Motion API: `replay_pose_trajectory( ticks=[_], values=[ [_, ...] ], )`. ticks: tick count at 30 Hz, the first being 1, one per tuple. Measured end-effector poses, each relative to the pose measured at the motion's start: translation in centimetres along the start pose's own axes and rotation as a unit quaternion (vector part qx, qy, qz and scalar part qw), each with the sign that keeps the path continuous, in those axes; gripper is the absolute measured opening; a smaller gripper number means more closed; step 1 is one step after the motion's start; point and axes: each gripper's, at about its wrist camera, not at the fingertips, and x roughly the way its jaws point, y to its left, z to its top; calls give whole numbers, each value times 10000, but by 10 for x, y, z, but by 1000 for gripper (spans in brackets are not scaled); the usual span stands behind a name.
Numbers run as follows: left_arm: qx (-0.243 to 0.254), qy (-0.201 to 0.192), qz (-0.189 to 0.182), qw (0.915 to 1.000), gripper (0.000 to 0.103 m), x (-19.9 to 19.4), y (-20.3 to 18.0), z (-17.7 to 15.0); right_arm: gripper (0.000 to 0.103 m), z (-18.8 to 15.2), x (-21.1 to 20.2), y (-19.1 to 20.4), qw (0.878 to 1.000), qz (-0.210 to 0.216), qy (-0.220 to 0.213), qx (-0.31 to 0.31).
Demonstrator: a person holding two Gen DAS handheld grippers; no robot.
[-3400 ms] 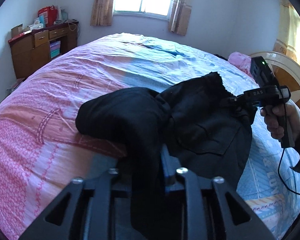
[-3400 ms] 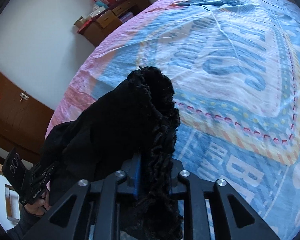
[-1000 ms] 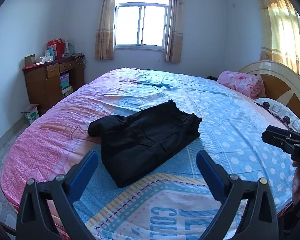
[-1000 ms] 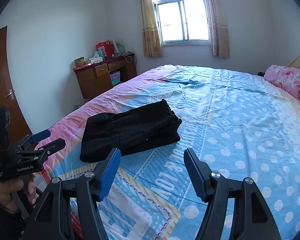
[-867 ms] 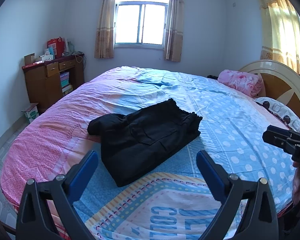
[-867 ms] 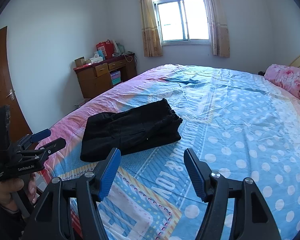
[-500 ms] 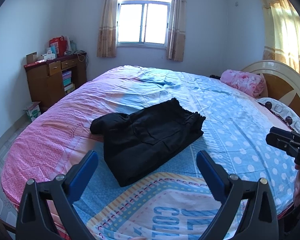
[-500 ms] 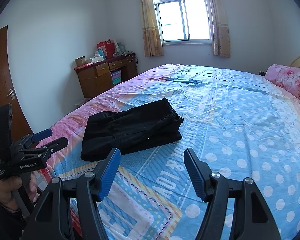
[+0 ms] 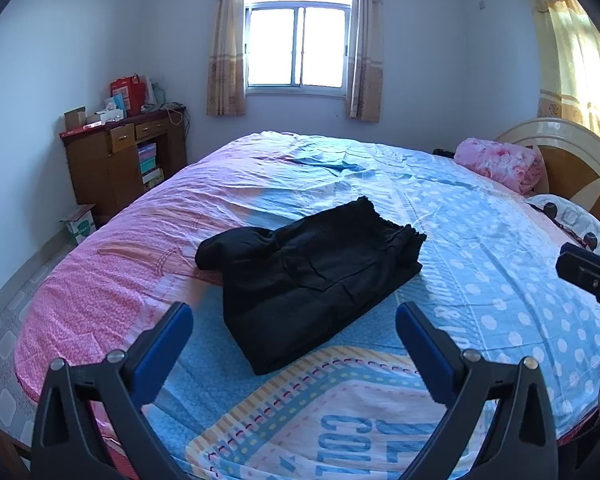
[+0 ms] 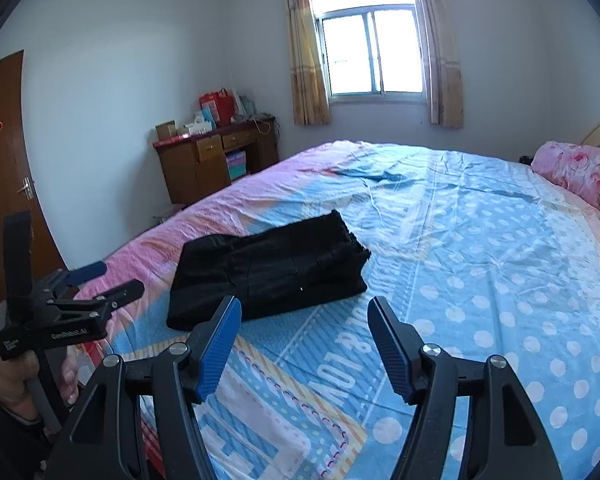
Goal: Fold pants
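The black pants point(image 9: 312, 276) lie folded in a compact bundle on the bed's blue and pink sheet point(image 9: 480, 248), also shown in the right wrist view point(image 10: 268, 268). My left gripper point(image 9: 294, 316) is open and empty, held back from the near edge of the pants. My right gripper point(image 10: 304, 312) is open and empty, also short of the pants. The left gripper shows at the left of the right wrist view point(image 10: 108, 280), and the right gripper's tip at the right edge of the left wrist view point(image 9: 588, 272).
A wooden desk point(image 9: 120, 160) with boxes stands by the far left wall under a window point(image 9: 296, 48). A pink rolled blanket point(image 9: 500, 164) and a pillow point(image 9: 572, 220) lie by the headboard point(image 9: 572, 160). A brown door point(image 10: 0, 184) is at left.
Both grippers let go of the pants and opened, then drew back from the bed. Over the last second the views barely shifted.
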Motion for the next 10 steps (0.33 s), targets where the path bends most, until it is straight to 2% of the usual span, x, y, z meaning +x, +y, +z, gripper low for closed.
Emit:
replay_pose_trajectory(
  ticks=[10],
  values=[
    [21,-141,-40,9999,103,-4,3,0,67,-1,-2,0,10000,17,1,2]
  ],
)
